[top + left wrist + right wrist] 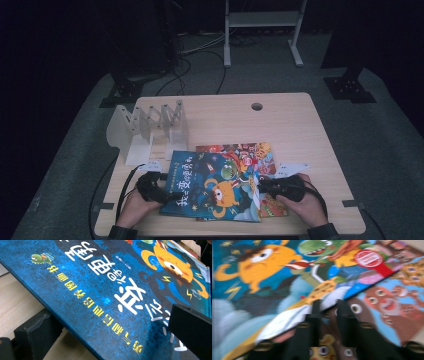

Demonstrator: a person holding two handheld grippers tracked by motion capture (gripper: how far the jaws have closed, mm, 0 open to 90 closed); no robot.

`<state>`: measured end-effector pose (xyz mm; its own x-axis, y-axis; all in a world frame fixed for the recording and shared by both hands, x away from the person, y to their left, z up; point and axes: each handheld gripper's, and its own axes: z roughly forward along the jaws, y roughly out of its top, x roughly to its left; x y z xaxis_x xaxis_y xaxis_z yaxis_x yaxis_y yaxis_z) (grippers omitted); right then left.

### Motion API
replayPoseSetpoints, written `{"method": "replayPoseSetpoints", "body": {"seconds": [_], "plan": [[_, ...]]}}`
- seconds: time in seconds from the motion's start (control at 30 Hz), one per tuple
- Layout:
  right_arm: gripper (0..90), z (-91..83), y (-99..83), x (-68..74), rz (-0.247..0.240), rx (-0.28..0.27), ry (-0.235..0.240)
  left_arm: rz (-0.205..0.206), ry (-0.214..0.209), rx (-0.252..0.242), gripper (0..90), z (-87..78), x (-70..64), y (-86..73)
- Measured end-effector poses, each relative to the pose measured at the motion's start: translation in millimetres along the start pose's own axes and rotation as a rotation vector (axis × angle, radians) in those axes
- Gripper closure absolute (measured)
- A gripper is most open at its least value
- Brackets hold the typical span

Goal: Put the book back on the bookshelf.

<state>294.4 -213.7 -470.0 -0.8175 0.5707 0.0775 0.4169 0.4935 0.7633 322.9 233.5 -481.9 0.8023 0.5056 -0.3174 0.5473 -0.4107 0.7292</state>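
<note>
While both my grippers sit at opposite edges of the blue picture book (212, 187), I judge I am lifting it off the other picture books (250, 152) beneath. My left gripper (156, 189) has its jaws set one under and one over the book's left edge, holding it raised off the wooden surface (280, 115). My right gripper (327, 308) has narrow jaws at the right edge; I cannot tell whether they grip it. A white rack (150, 127) stands behind, likely the destination.

The right gripper view is blurred. The blue book (212, 187) hides most of the lower book (260, 152).
</note>
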Motion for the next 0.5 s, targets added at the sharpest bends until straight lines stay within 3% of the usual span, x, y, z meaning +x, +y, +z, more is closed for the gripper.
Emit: {"method": "replayPoseSetpoints", "body": {"seconds": [0.03, 0.07, 0.1, 0.13, 0.17, 0.2, 0.27, 0.5], "plan": [[66.4, 0.0, 0.0, 0.0, 0.000, 0.000, 0.000, 0.000, 0.000, 0.000, 0.0, 0.0, 0.0, 0.0], [52.2, -0.5, -0.8, -2.8, 0.008, -0.007, -0.012, 0.000, 0.002, 0.000, 0.0, -0.1, -0.3, 0.0], [52.2, -0.5, -0.8, -2.8, 0.008, -0.007, -0.012, 0.000, 0.002, 0.000, 0.0, -0.1, -0.3, 0.0], [41.9, -0.3, -2.2, -3.8, -0.007, -0.013, -0.050, -0.001, 0.001, 0.001, 0.0, -0.1, -0.3, 0.0], [41.9, -0.3, -2.2, -3.8, -0.007, -0.013, -0.050, -0.001, 0.001, 0.001, 0.0, -0.1, -0.3, 0.0], [34.1, 0.9, -2.9, -3.7, -0.020, -0.013, -0.073, 0.000, 0.001, 0.000, 0.0, -0.1, -0.3, 0.0], [29.3, 1.7, -3.1, -4.2, -0.036, -0.009, -0.094, -0.001, -0.001, 0.000, 0.0, 0.0, -0.2, 0.0], [27.4, 2.7, -4.6, -6.5, -0.017, -0.019, -0.084, -0.001, 0.002, 0.013, 0.0, -0.7, -2.1, 2.3]]}}
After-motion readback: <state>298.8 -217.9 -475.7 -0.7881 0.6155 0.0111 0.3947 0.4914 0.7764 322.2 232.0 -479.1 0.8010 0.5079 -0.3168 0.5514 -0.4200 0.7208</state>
